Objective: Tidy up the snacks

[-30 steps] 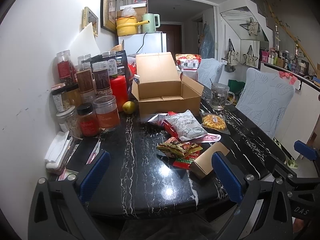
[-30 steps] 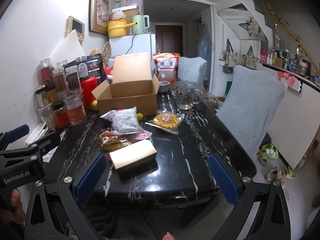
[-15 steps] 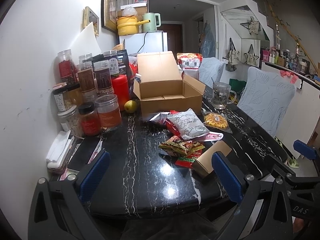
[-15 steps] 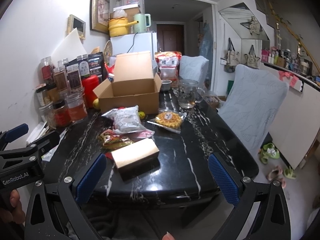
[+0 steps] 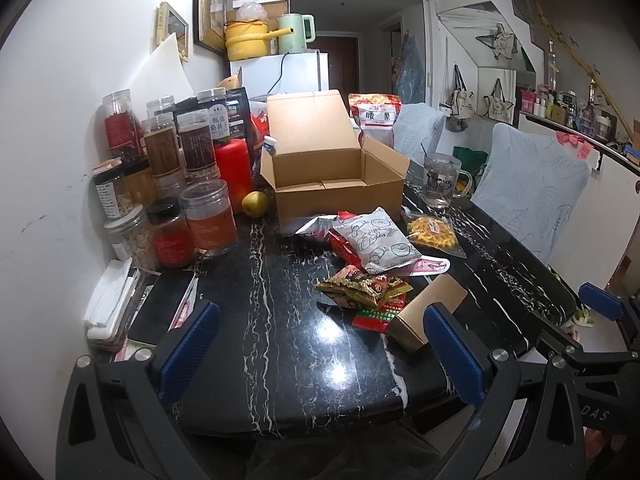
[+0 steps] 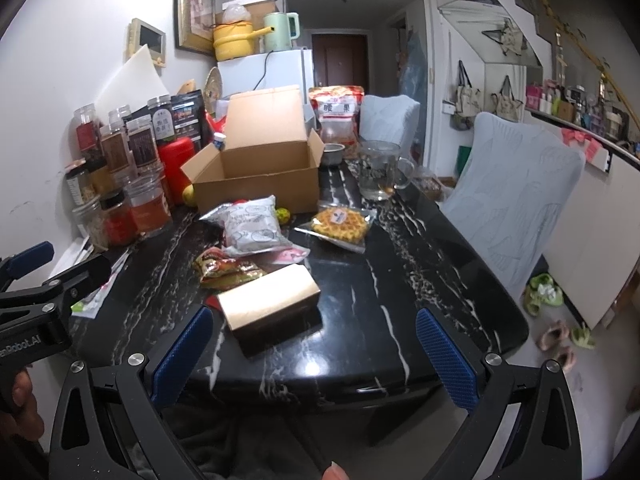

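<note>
On the black marble-patterned desk [image 5: 280, 340] nothing has been packed yet — the open brown cardboard box [image 5: 340, 184] at the far side is seen empty inside. Snacks are left loose in front of it: a white printed bread packet [image 5: 376, 244], a clear bag of yellow waffle [image 6: 340, 224], crumpled green-and-red foil wrappers [image 5: 364, 286], and a small tan rectangular carton [image 6: 270, 300] nearest the front edge. The left gripper [image 5: 320, 348] is held above the front edge with fingers spread wide, nothing between them; the right gripper [image 6: 316, 352] likewise — fingers apart, empty, roughly lined up with the tan carton. By the look of it, the task is judged at its very start: every snack is still to be grasped and placed in the box.
</note>
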`<action>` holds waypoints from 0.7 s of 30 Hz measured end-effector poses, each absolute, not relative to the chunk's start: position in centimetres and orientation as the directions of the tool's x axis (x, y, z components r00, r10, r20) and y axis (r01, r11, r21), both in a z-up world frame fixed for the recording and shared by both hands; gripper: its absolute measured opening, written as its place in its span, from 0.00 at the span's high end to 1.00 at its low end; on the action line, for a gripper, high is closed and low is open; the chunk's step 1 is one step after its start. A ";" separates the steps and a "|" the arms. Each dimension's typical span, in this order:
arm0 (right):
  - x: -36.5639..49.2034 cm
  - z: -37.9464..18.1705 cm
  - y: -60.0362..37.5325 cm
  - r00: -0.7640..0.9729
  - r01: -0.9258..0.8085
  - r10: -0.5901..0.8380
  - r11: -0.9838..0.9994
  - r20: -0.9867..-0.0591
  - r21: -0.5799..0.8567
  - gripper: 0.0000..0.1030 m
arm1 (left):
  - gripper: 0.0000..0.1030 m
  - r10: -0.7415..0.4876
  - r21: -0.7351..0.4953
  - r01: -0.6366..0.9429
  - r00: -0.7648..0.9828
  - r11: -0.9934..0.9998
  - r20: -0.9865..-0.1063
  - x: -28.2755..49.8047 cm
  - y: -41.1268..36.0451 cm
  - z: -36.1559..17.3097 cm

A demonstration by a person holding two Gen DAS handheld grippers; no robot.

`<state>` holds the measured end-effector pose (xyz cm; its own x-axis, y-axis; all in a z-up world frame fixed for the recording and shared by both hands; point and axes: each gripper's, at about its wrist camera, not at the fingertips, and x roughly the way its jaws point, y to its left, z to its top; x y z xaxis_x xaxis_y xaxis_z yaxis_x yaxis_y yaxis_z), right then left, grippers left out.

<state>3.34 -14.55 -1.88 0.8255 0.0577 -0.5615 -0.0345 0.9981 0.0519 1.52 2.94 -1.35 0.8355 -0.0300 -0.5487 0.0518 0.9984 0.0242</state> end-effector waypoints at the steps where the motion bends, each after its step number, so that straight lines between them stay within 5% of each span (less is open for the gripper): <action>1: 3.5 -1.9 -14.5 0.823 -0.034 0.058 0.998 -0.565 0.052 0.00 | 0.00 -0.034 0.023 0.056 0.831 0.998 -0.555 1.7 3.0 -1.4; 21: 10.9 -4.8 -11.7 0.709 -0.023 0.091 0.994 -0.700 0.106 0.00 | 0.00 0.011 0.046 0.022 0.789 0.999 -0.614 6.4 6.1 -3.8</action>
<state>10.89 -11.72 -4.78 0.7085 0.0914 -0.6998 -0.0231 0.9941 0.1064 6.45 6.08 -3.79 0.7892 0.0112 -0.6141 0.0219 0.9987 0.0463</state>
